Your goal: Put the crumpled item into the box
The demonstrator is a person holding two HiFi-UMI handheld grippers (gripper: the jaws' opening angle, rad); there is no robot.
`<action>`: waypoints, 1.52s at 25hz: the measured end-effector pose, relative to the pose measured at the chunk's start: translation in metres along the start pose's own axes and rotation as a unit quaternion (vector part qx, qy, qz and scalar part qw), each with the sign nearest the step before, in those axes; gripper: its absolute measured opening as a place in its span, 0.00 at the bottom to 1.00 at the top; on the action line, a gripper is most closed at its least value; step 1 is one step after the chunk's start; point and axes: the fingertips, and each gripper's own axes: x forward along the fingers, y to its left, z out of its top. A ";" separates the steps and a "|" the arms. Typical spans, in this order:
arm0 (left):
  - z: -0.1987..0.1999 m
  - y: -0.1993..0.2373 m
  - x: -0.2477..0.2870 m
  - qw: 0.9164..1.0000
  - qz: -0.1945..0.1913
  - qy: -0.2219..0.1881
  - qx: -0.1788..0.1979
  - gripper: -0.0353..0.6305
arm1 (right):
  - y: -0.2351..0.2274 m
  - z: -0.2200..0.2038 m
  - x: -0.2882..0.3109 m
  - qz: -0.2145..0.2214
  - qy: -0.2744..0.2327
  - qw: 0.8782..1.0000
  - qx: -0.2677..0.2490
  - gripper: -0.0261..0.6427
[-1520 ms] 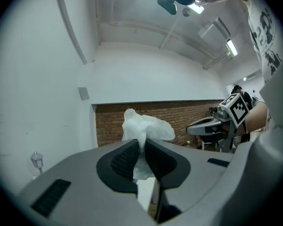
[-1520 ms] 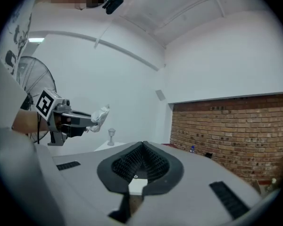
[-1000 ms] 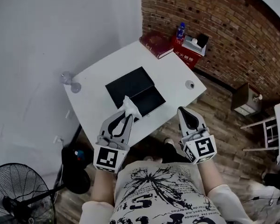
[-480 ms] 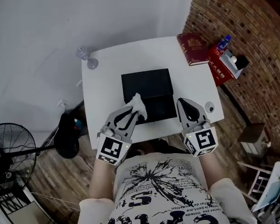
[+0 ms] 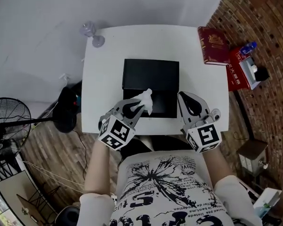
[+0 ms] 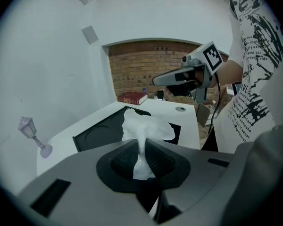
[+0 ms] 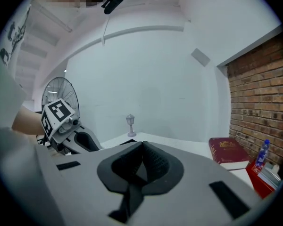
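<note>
A flat black box (image 5: 151, 73) lies open in the middle of the white table (image 5: 104, 79), its second half (image 5: 162, 103) towards me. My left gripper (image 5: 135, 108) is shut on a crumpled white tissue (image 5: 145, 100), which sticks out over the near left corner of the box. In the left gripper view the tissue (image 6: 144, 128) is pinched between the dark pads (image 6: 156, 160), with the box (image 6: 101, 132) beyond it. My right gripper (image 5: 191, 104) hovers at the box's near right side, shut and holding nothing; its pads (image 7: 153, 161) meet at the tip.
A small glass lamp ornament (image 5: 91, 33) stands at the far left corner of the table. A red book (image 5: 213, 46) lies at the far right, beside a red case with a bottle (image 5: 245, 68). A small round object (image 5: 215, 112) sits near the right edge. A fan (image 5: 8, 122) stands on the floor.
The head view has swung so the table now lies square ahead. My left gripper, still holding the tissue, has come over the near part of the box. The right gripper stays beside it.
</note>
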 end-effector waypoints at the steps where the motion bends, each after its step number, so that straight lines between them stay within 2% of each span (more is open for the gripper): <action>1: -0.005 -0.004 0.009 1.000 -0.010 0.017 0.008 0.14 | -0.003 -0.005 0.000 0.002 0.004 1.000 0.005 0.06; 7: -0.027 -0.017 0.055 0.993 -0.057 0.094 0.041 0.15 | -0.026 -0.031 -0.001 0.014 0.025 1.000 0.011 0.06; 12: -0.043 -0.022 0.085 0.983 -0.083 0.158 0.049 0.15 | -0.044 -0.044 0.001 0.012 0.034 0.999 0.027 0.06; 16: -0.059 -0.024 0.101 0.973 -0.093 0.204 0.062 0.15 | -0.051 -0.052 0.002 0.010 0.038 0.999 0.036 0.06; 19: -0.065 -0.026 0.108 0.967 -0.096 0.223 0.070 0.16 | -0.055 -0.055 0.002 0.010 0.041 0.998 0.041 0.06; 22: -0.064 -0.026 0.110 0.968 -0.102 0.221 0.059 0.17 | -0.058 -0.055 0.002 0.006 0.044 0.998 0.044 0.06; 25: -0.063 -0.024 0.107 0.973 -0.099 0.207 0.039 0.19 | -0.058 -0.053 0.001 0.001 0.044 0.998 0.047 0.06; 28: -0.054 -0.023 0.100 0.980 -0.091 0.177 0.011 0.29 | -0.053 -0.049 -0.002 -0.003 0.044 0.998 0.054 0.06; 32: -0.036 -0.021 0.075 0.986 -0.096 0.133 -0.021 0.29 | -0.042 -0.037 -0.008 -0.011 0.039 0.998 0.052 0.06; 38: -0.002 -0.007 0.024 0.996 -0.064 0.061 -0.030 0.27 | -0.016 -0.010 -0.019 -0.028 0.022 0.998 0.047 0.06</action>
